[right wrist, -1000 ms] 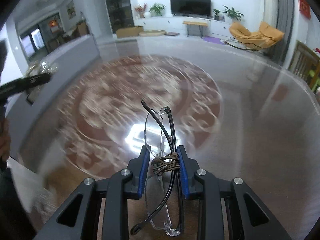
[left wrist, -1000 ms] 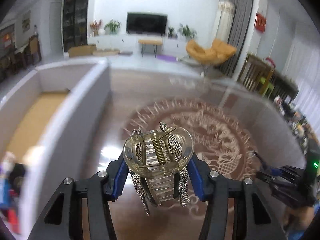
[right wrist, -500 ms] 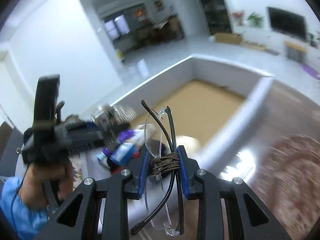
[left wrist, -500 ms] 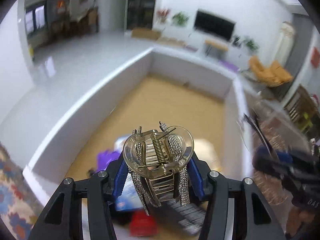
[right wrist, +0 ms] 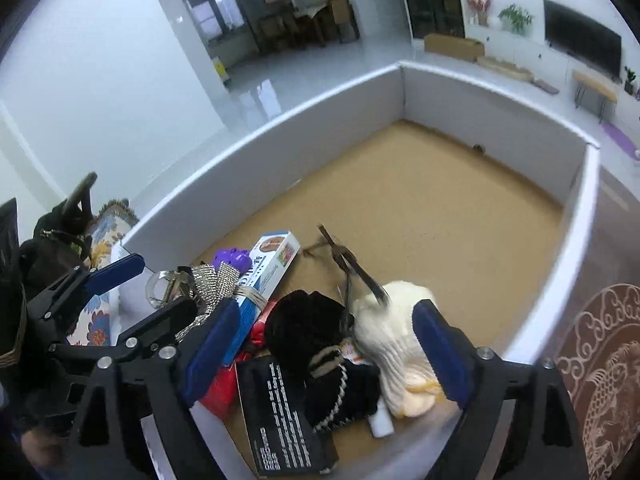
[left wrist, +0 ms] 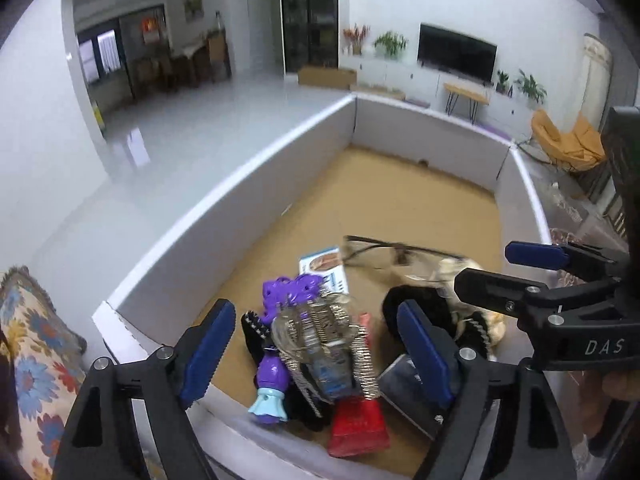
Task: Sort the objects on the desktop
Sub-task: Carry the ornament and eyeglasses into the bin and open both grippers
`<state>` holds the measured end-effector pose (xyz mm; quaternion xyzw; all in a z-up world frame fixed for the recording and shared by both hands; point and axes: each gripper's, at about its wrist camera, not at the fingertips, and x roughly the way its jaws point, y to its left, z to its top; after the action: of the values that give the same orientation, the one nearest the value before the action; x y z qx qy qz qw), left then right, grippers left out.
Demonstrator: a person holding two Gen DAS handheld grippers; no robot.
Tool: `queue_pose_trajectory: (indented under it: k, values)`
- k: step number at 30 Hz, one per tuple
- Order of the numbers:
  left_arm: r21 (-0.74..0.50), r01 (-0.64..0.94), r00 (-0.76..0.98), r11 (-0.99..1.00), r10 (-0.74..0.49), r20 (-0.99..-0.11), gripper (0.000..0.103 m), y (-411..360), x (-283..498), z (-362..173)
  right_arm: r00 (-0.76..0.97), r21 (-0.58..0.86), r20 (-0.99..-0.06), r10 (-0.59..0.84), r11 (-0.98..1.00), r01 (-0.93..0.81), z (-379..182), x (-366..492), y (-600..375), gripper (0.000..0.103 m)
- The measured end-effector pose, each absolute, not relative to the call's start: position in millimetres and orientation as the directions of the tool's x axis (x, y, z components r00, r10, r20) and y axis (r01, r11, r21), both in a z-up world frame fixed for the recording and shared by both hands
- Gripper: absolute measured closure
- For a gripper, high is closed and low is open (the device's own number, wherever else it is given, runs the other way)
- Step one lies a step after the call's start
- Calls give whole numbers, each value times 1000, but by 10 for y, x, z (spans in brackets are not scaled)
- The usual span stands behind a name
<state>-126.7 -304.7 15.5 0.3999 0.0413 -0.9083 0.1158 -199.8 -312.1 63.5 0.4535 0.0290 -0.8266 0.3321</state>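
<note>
A white-walled box (left wrist: 224, 196) with a cork floor (right wrist: 420, 208) holds a pile of small items at its near end. My left gripper (left wrist: 316, 344) is open over the pile; the rhinestone hair clip (left wrist: 324, 328) is free of its pads, blurred, over the pile. It also shows in the right wrist view (right wrist: 196, 284). My right gripper (right wrist: 324, 348) is open; the glasses (right wrist: 352, 268) are free of its pads, blurred, over a black pouch (right wrist: 308, 324) and a cream knit item (right wrist: 396, 328). The glasses also show in the left wrist view (left wrist: 396, 256).
The pile holds a purple toy (left wrist: 280, 304), a blue-white carton (right wrist: 264, 276), a red packet (left wrist: 356, 424) and a black booklet (right wrist: 280, 412). A floral cloth (left wrist: 28, 344) lies left of the box. A patterned brown table (right wrist: 600, 360) lies right of it.
Both grippers have opened over the box's near end. The hair clip has left the left pads and the glasses have left the right pads; both are now over the pile.
</note>
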Motion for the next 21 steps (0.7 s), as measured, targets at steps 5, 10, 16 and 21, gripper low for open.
queue_pose_trajectory:
  k: [5,10,16,21]
  values:
    - [53,229,-680,-972,-199,-706,20,-2867,-1281,292,-405,226,-761,-507,-793,566,729,-1921,-2940,13]
    - [82,227,-686,-970,-219,-694,20,-2715,-1231,309,-423,200,-762,-491,-799,567,776,-1830,-2872,13]
    - [71,228,-692,-971,-213,-690,19,-2646,-1086,352,-431,179,-768,-473,-806,565,813,-1767,-2765,13]
    - [80,251,-693,-965,-237,-681,6,-2659,-982,368,-433,175,-770,-468,-808,563,800,-1730,-2721,13]
